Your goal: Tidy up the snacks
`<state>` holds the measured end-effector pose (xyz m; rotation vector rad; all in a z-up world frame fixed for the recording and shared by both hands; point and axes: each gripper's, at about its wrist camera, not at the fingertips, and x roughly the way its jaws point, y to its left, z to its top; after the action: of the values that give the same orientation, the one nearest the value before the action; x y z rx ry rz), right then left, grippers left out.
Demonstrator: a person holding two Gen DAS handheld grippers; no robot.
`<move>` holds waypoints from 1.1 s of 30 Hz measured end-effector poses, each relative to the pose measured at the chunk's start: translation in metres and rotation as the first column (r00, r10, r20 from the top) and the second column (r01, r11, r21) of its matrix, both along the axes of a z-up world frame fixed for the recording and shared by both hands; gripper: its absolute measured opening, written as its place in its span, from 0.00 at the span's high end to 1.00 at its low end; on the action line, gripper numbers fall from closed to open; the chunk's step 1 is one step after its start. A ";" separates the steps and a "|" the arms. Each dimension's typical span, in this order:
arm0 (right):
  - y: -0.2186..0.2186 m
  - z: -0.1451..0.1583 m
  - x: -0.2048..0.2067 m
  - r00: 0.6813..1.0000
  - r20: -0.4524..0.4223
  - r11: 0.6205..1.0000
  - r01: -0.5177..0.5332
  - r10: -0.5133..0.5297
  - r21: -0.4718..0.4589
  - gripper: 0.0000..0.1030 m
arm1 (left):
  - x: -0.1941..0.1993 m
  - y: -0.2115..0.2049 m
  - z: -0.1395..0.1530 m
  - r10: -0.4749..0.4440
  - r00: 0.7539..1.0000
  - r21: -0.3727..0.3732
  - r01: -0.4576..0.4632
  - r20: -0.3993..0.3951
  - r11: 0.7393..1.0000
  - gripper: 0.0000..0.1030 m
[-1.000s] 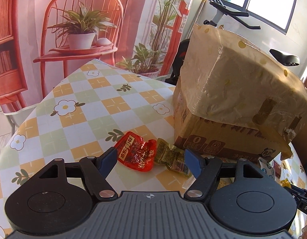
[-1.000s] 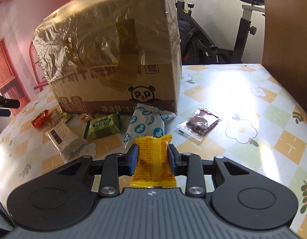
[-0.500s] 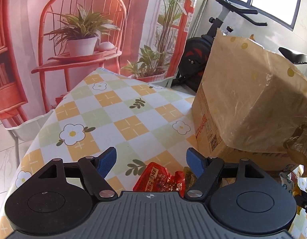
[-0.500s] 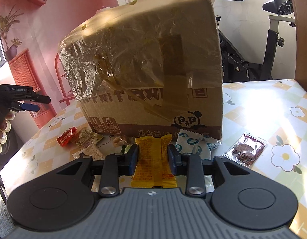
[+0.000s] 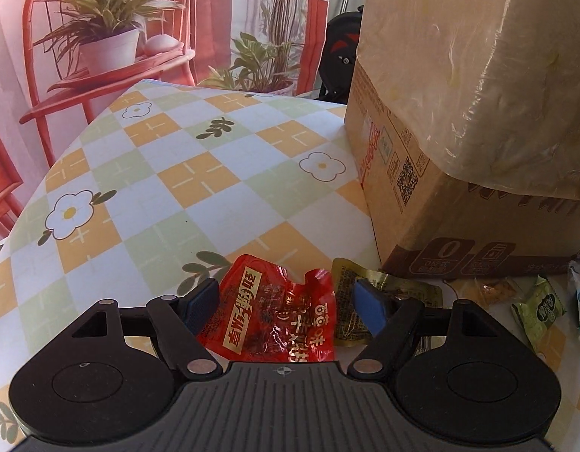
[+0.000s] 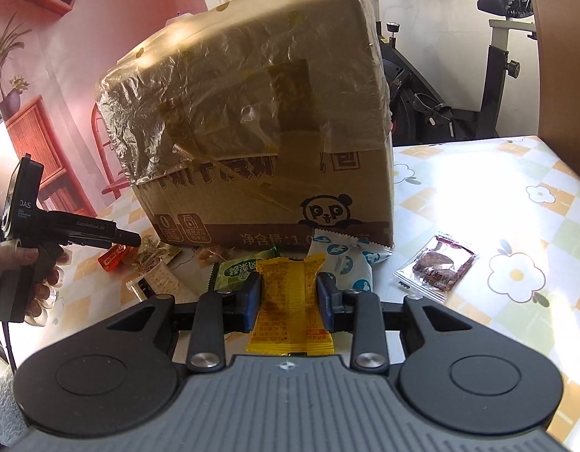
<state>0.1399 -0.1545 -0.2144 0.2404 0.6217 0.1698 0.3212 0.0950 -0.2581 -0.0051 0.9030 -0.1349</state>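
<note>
Hiding red packet [image 5: 278,320] lower edge, left gripper [image 5: 286,301], jaws apart

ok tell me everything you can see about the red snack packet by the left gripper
The crinkled red foil snack packet is glossy, printed with gold and white characters, with dark contents showing through. It lies flat on the checked flower-print tablecloth, between the open jaws of the left gripper, whose pads do not press it. Its right edge meets an olive-gold foil packet beside the cardboard box.
</note>
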 end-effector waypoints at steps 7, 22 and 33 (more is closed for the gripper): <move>-0.002 0.004 -0.002 1.000 0.010 1.000 0.001 -0.001 0.005 0.68 | -0.027 0.013 0.008 0.043 0.999 -0.040 -0.042 0.020 0.998 0.22; -0.004 0.006 -0.003 1.000 0.020 1.000 -0.005 0.005 0.024 0.68 | -0.051 0.053 0.018 0.280 0.960 -0.077 -0.281 -0.019 0.957 0.22; -0.005 0.010 -0.003 1.000 0.020 1.000 -0.002 0.002 0.005 0.68 | -0.027 0.015 0.007 -0.031 0.996 -0.007 0.032 0.080 0.999 0.19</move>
<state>0.1368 -0.1591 -0.2041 0.2423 0.6018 0.1749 0.2938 0.1096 -0.2514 0.0072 0.8230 -0.1671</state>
